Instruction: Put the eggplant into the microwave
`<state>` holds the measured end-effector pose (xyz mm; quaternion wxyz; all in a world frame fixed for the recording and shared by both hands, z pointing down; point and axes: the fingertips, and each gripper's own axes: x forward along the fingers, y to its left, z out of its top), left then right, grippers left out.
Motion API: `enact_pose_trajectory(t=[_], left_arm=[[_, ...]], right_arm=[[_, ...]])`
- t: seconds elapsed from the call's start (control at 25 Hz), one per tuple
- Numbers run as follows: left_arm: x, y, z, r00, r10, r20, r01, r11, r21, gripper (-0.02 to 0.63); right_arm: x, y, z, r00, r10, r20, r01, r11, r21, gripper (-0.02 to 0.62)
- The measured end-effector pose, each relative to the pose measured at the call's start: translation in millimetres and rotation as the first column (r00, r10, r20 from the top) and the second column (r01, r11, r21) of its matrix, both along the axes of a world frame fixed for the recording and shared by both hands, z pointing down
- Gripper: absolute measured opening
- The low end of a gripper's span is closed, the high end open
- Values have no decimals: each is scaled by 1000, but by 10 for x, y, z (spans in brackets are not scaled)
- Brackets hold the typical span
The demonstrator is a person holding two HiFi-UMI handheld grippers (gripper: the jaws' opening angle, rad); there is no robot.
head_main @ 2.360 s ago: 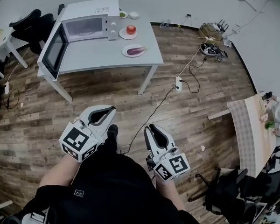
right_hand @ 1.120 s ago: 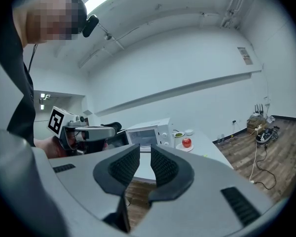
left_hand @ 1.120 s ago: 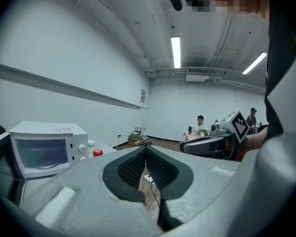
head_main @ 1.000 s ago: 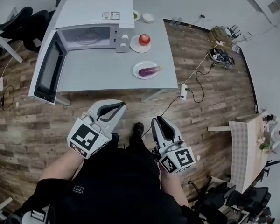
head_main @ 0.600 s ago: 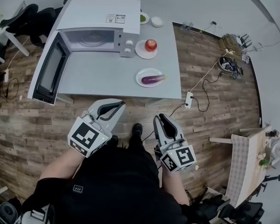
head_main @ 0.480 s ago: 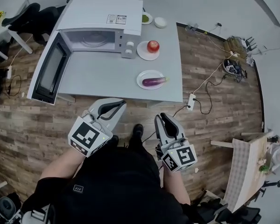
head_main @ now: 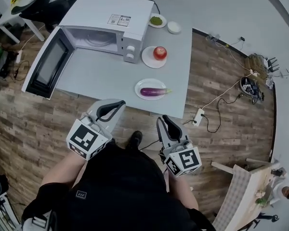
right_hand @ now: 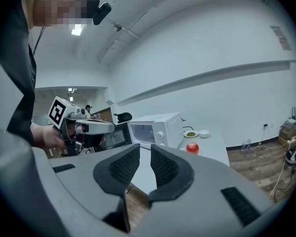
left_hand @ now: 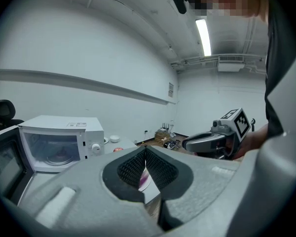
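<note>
Eggplant (head_main: 153, 91) lies on a white plate (head_main: 140, 84) near the front edge of the worktop (head_main: 101, 76), right of the microwave (head_main: 106, 20), whose door (head_main: 42, 67) hangs open. Both tools hover short of that edge, empty: left tool (head_main: 119, 103) jaws together at the tips, right tool (head_main: 162, 119) jaws slightly apart.

Red apple (head_main: 159, 52) on white plate (head_main: 148, 60), mid-right of grey counter (head_main: 101, 76). Far edge: green dish (head_main: 157, 20), white bowl (head_main: 174, 27). Power strip (head_main: 198, 117) on wood floor (head_main: 19, 124), right.
</note>
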<state>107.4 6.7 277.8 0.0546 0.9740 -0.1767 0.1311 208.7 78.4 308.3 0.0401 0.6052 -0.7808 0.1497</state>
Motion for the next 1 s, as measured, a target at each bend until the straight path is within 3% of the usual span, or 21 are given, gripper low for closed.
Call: enact_pose_trajectory(t=[0.24, 0.56, 0.8, 1.0], left_arm=[[162, -62, 136, 997, -75, 31, 74, 997, 8, 9], [54, -207, 388, 995, -94, 36, 95, 995, -33, 9], [80, -301, 559, 994, -96, 54, 97, 995, -8, 9], [113, -261, 778, 991, -110, 80, 112, 993, -28, 9]], right_arm=[[99, -127, 217, 992, -123, -29, 122, 992, -34, 78], [41, -370, 460, 990, -127, -65, 121, 989, -85, 78], [102, -443, 672, 984, -132, -115, 118, 986, -121, 78], [89, -418, 979, 969, -205, -140, 180, 969, -169, 78]])
